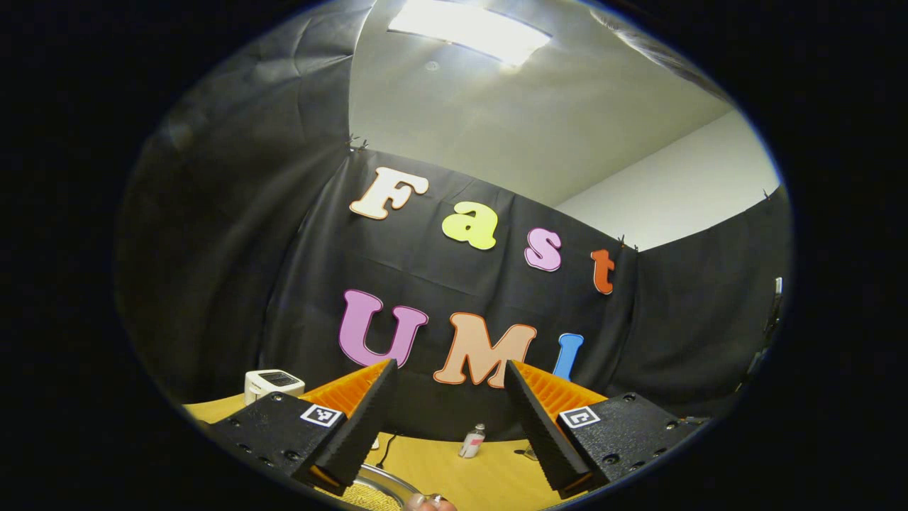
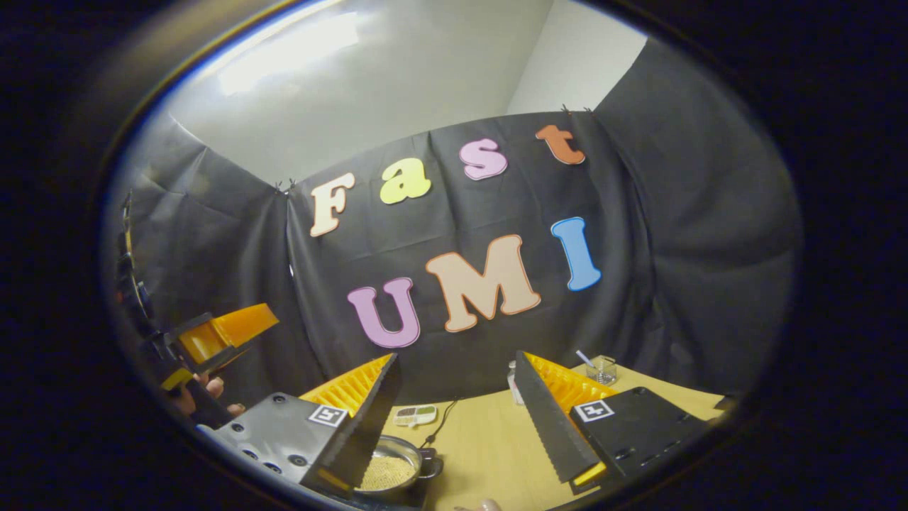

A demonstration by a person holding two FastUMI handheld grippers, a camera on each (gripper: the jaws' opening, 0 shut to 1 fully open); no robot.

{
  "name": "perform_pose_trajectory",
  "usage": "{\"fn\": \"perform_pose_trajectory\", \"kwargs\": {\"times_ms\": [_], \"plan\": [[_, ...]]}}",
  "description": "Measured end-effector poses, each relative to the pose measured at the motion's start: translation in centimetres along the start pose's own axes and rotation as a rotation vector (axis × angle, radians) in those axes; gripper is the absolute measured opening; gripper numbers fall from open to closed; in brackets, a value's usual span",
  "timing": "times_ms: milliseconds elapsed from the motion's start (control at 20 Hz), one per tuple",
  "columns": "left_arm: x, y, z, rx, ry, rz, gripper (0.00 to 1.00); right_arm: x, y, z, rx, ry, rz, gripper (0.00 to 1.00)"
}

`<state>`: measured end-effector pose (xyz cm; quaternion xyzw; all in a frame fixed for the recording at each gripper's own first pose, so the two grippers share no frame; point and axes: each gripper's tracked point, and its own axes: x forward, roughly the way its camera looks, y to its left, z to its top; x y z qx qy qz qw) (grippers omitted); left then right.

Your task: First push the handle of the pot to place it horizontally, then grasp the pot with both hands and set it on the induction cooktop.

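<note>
While both grippers gape, holding nothing | pot [image 2: 390, 470]: round, metal, grain-filled, dark side handle

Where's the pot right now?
In the right gripper view the pot sits low on the table, just right of the right gripper's left-hand finger, grain inside.

The left gripper [image 1: 449, 365] is carrying two square black-and-white coded markers, one marker on its left finger mount [image 1: 320, 415] and one marker on its right finger mount [image 1: 579, 417]. The right gripper [image 2: 457, 356] is carrying a similar coded marker pair [image 2: 328, 415]. The small bottle [image 1: 472, 441] on the table is showing a label too small to read.
</note>
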<state>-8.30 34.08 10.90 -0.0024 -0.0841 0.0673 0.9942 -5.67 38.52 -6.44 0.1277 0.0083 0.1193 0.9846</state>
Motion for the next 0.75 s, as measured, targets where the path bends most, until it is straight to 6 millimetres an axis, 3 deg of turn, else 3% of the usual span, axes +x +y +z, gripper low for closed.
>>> {"fn": "perform_pose_trajectory", "kwargs": {"times_ms": [400,750], "plan": [[0.0,-0.6,0.5,0.002,-0.006,-0.038,0.96,-0.1,1.1,-0.8,-0.011,0.038,0.022,0.92],[-0.1,-1.1,0.3,-0.007,0.002,-0.051,0.96,-0.4,0.6,-1.2,0.011,0.078,0.014,0.92]]}}
